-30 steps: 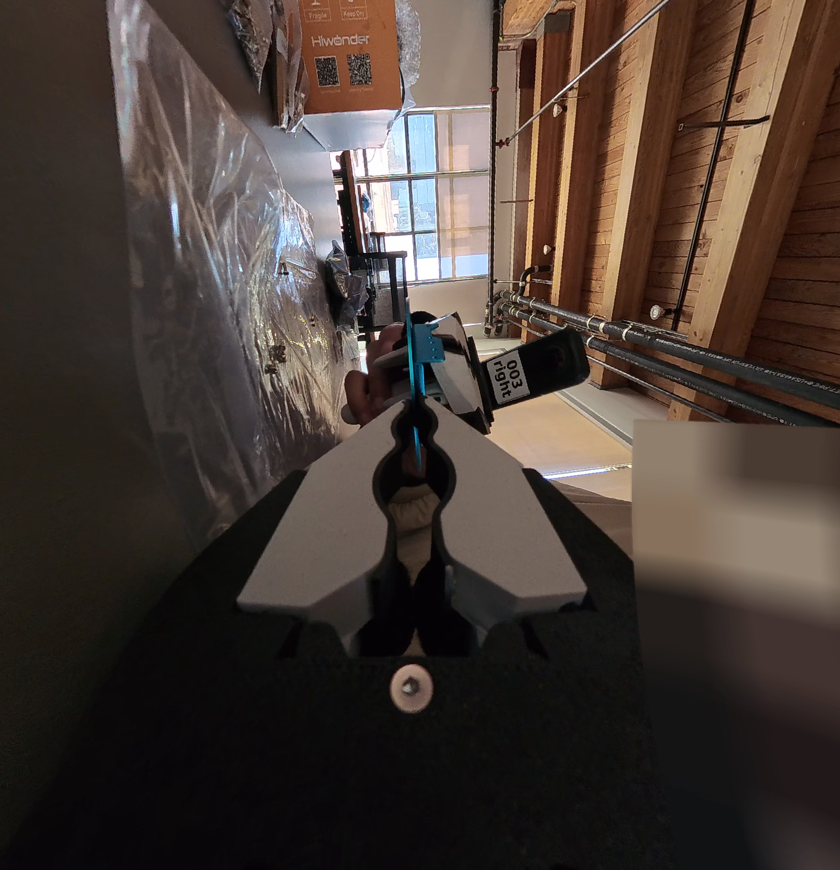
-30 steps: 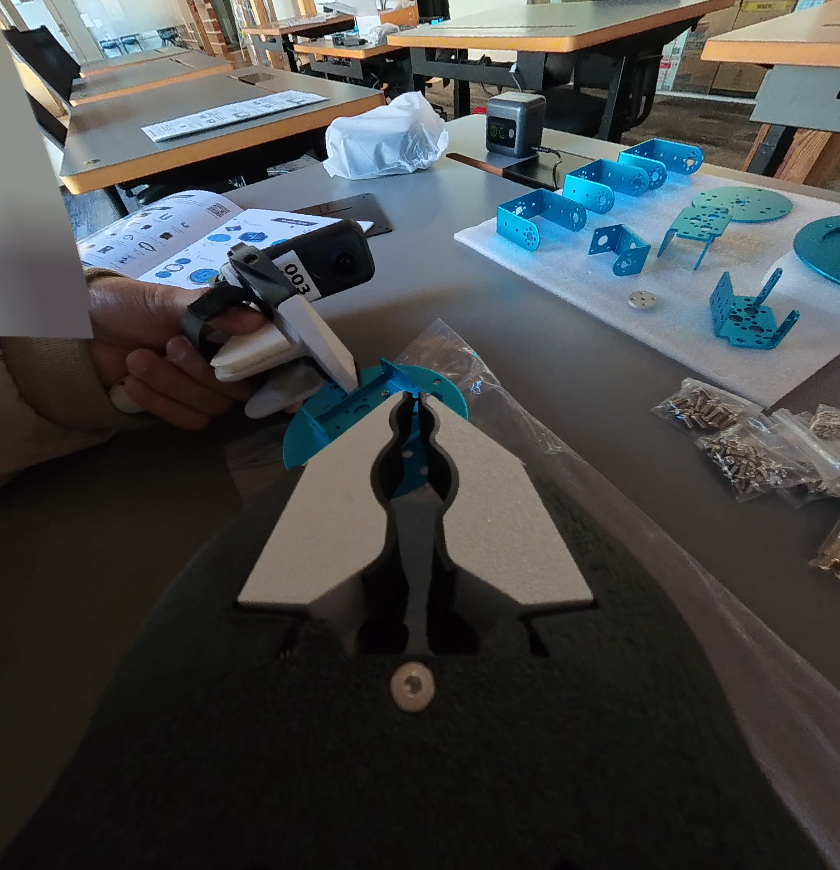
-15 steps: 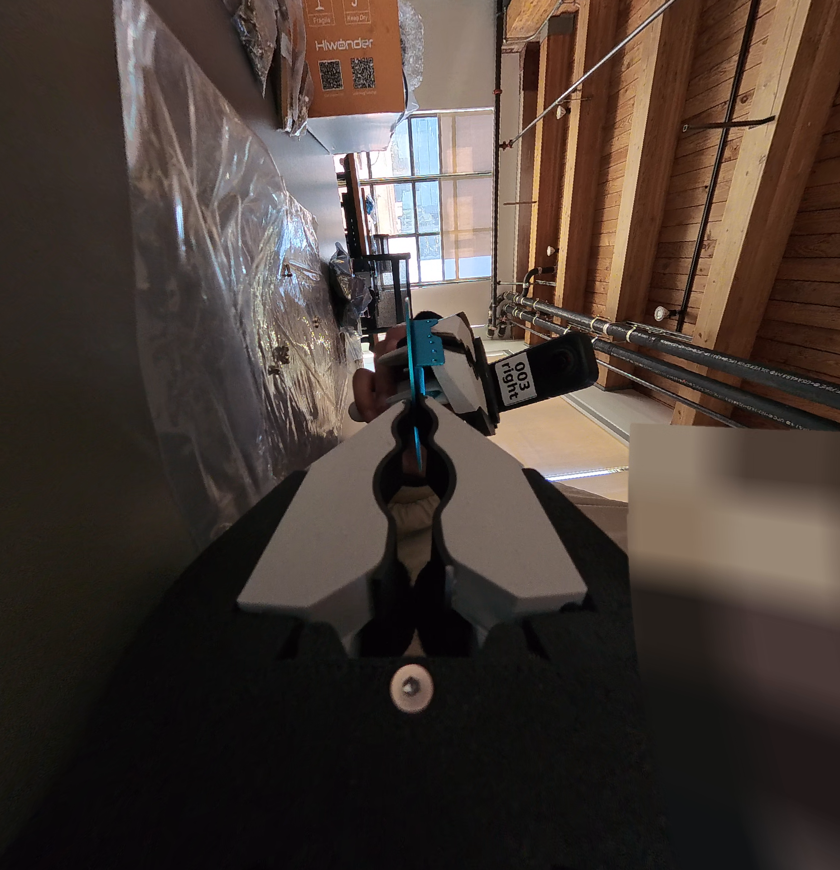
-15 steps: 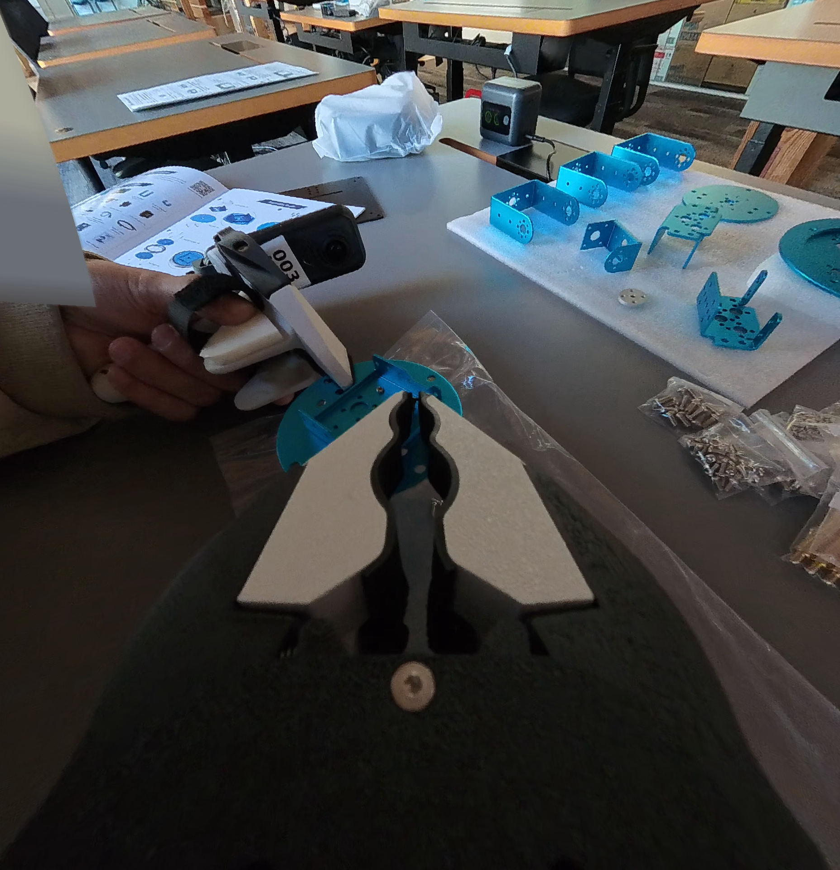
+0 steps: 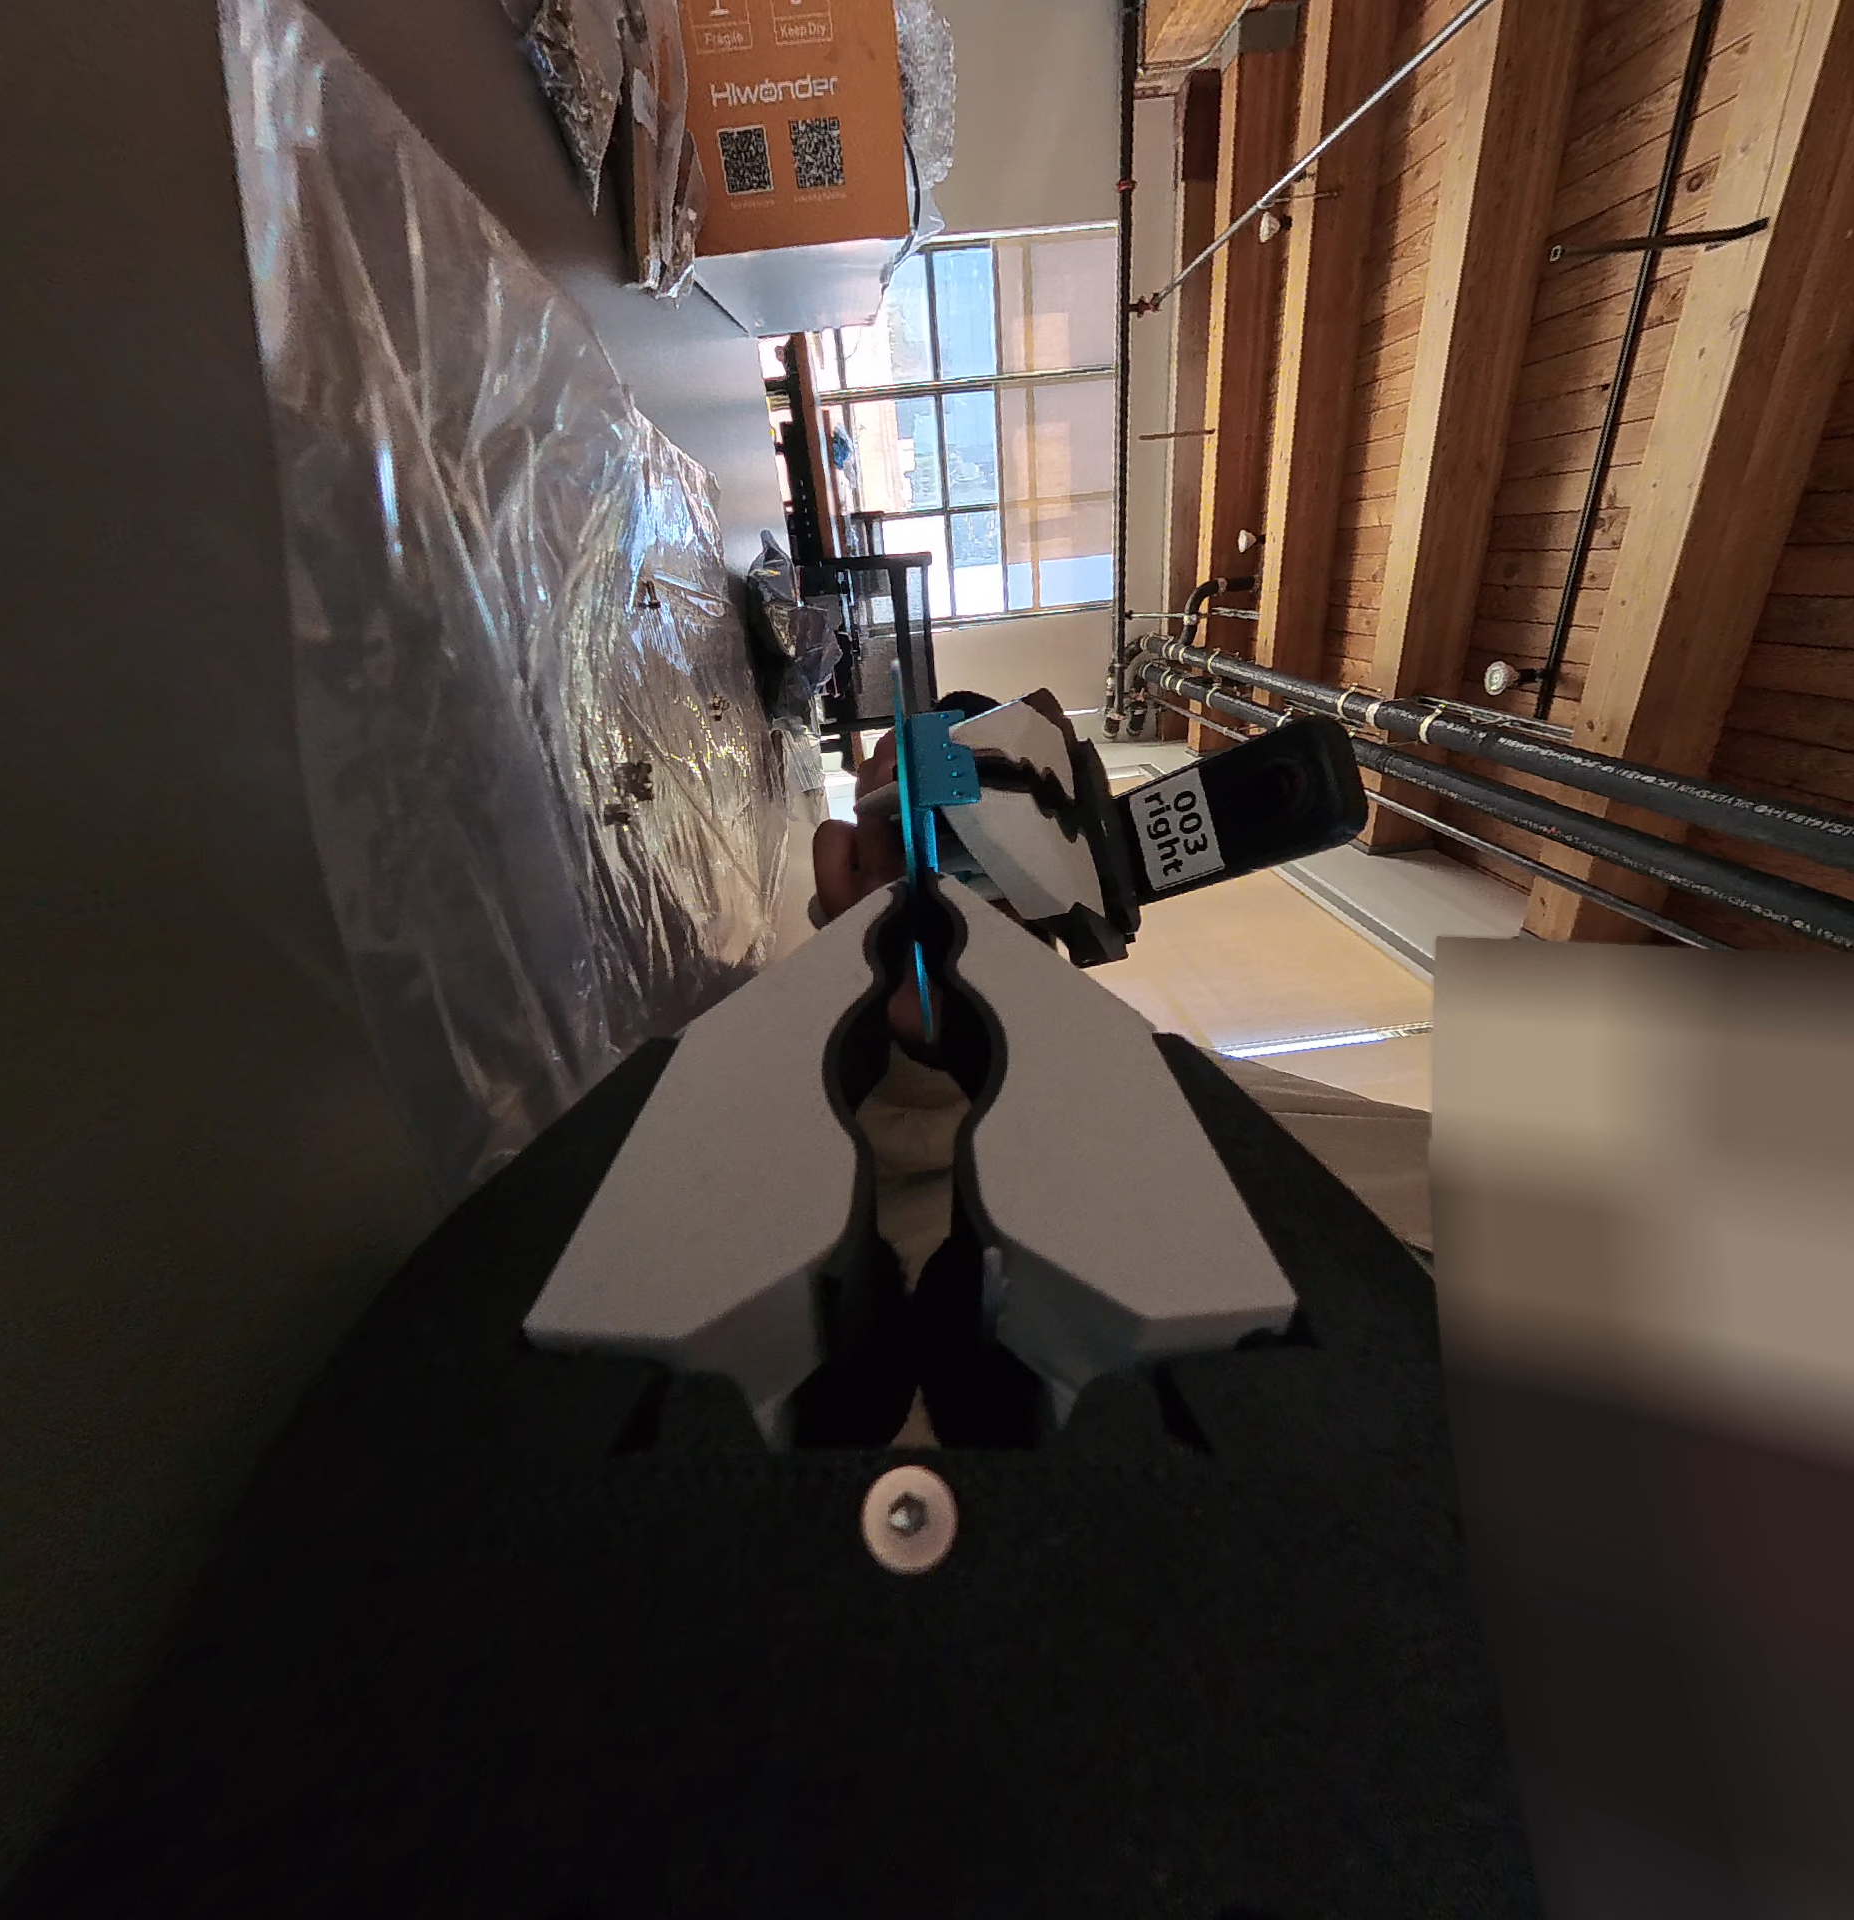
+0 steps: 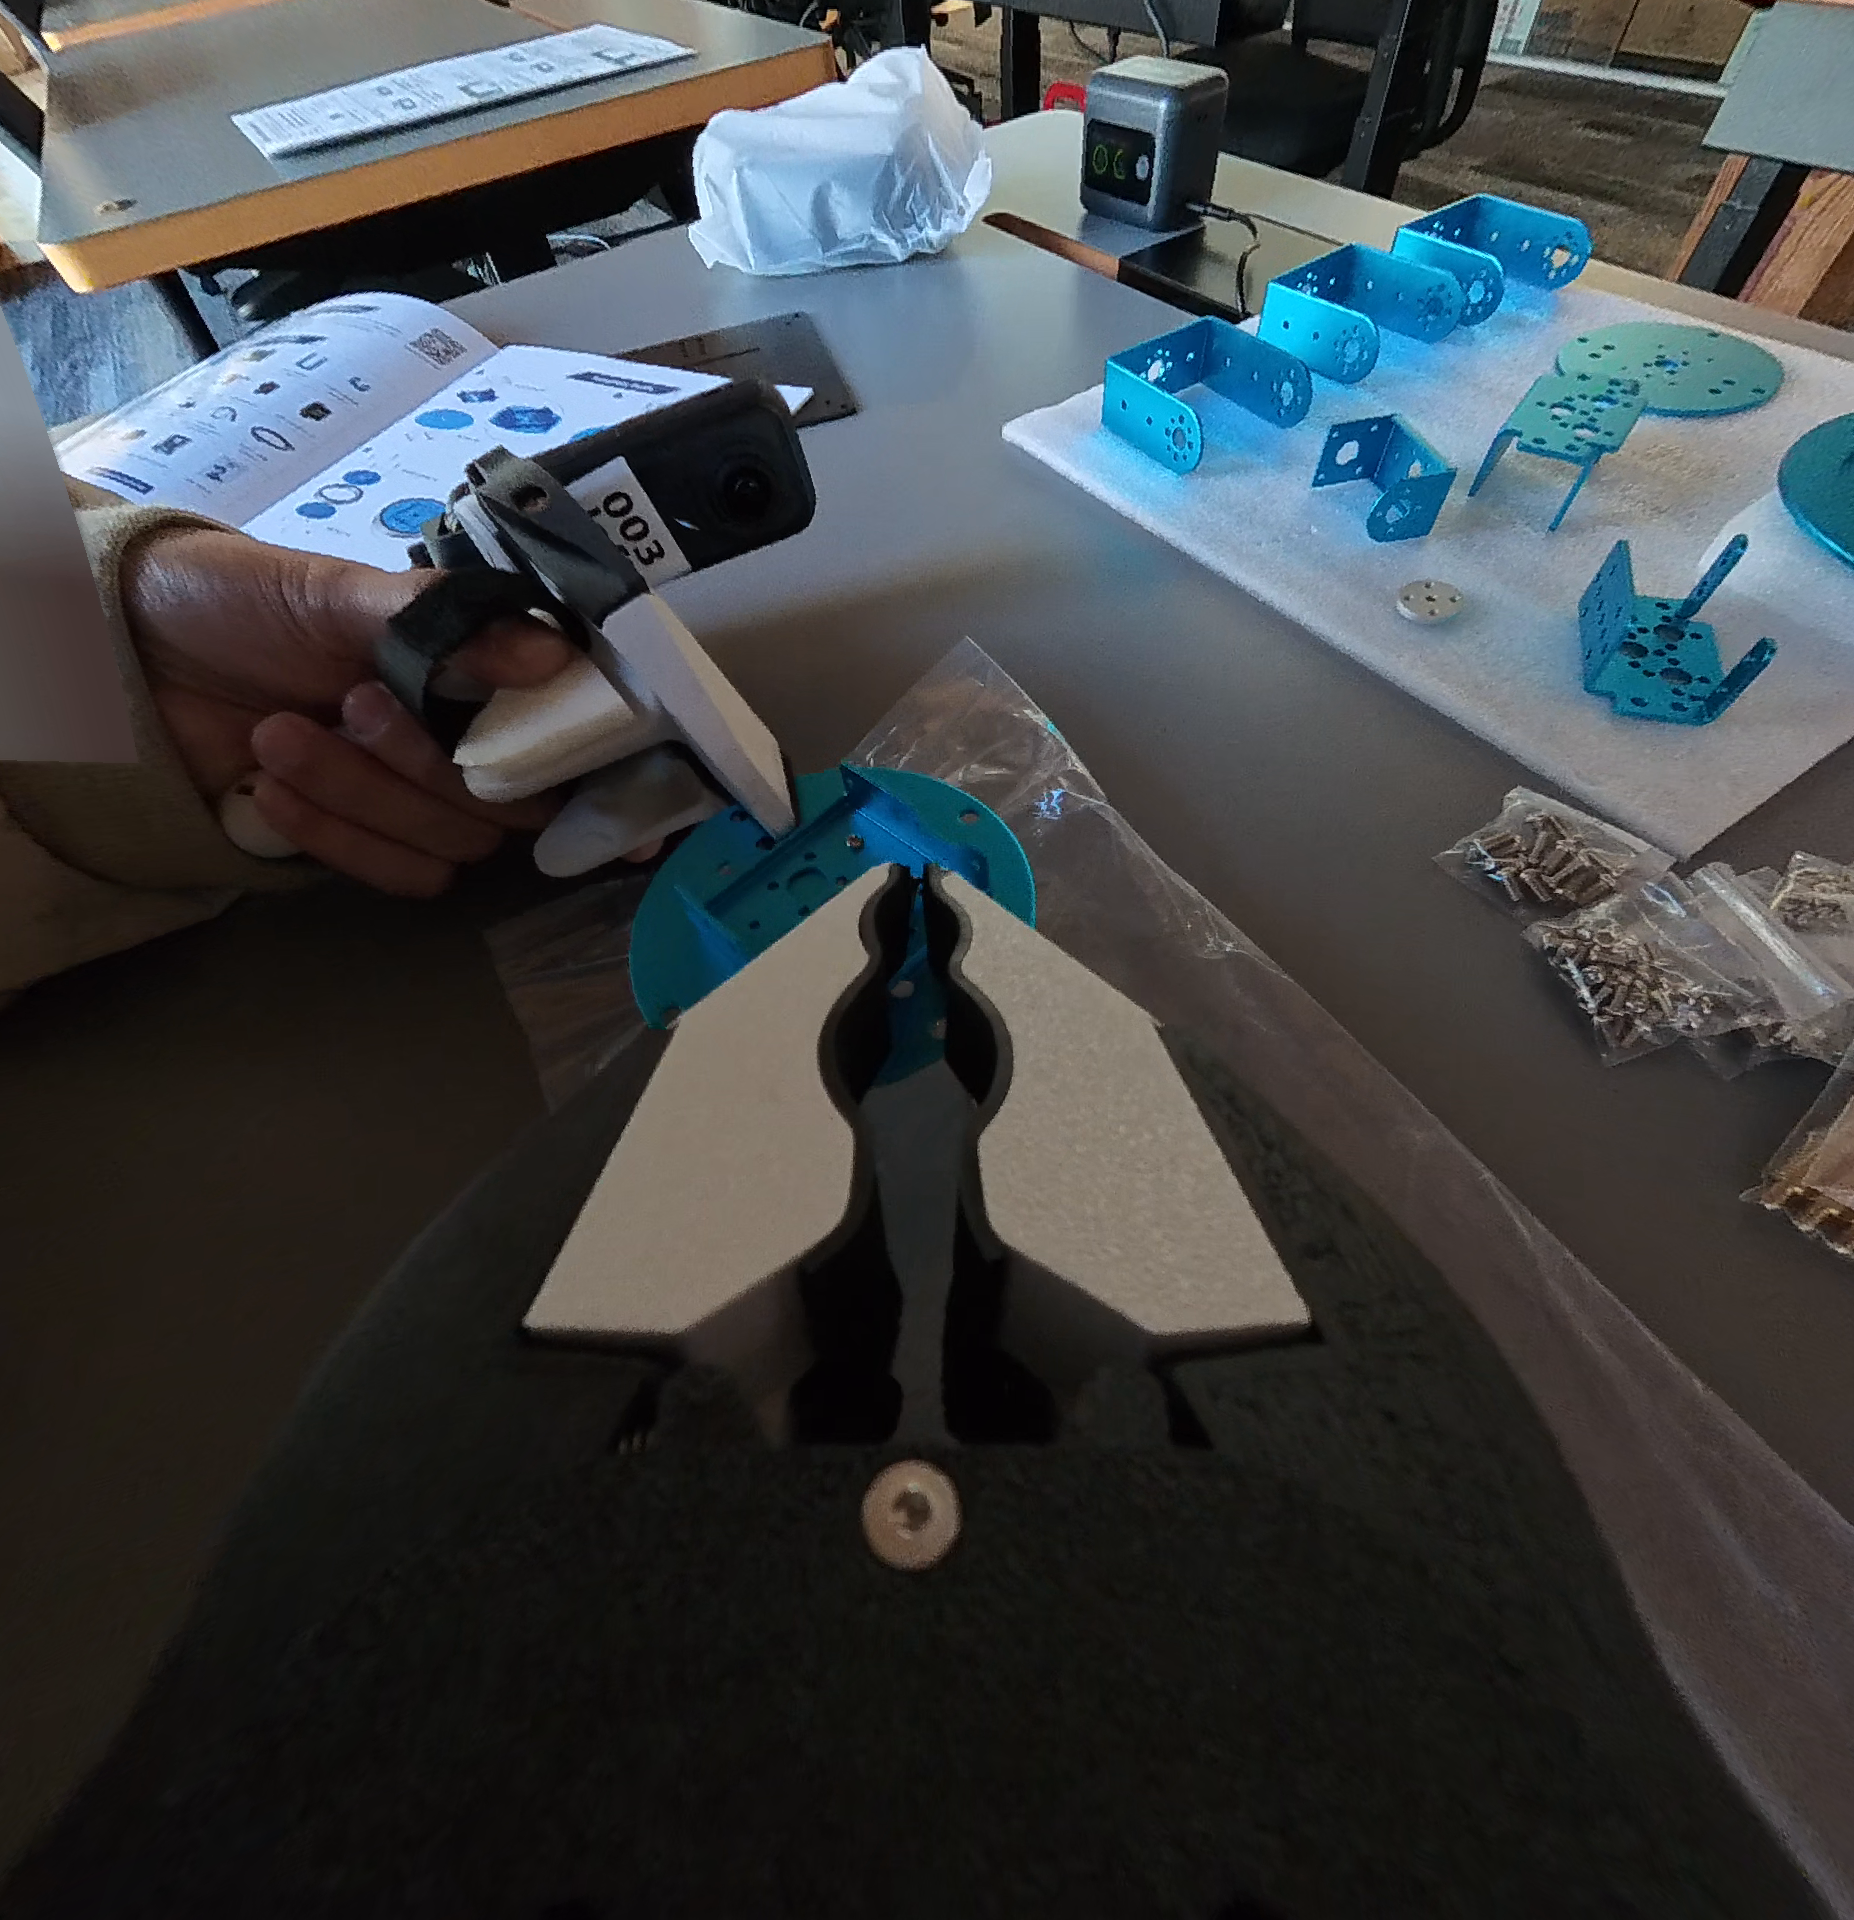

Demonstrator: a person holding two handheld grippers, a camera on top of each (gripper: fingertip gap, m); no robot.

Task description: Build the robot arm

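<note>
My left gripper is shut on the rim of a blue round plate, which shows edge-on in the left wrist view. My right gripper is shut on a blue U-shaped bracket that lies against the face of the round plate. In the right wrist view the left gripper, held by a hand, clamps the plate from the left. In the left wrist view the right gripper holds the bracket against the plate. Both parts are held above the grey table.
A white foam sheet at the right carries several blue brackets and plates. Bags of screws lie to the right. A clear plastic bag lies under the parts. An open manual and a crumpled white bag are behind. The tips of both grippers are at nearly the same place.
Both grips are unchanged. The right wrist view has shifted slightly, tilting down toward the table; the plate and bracket stay together between the grippers.
</note>
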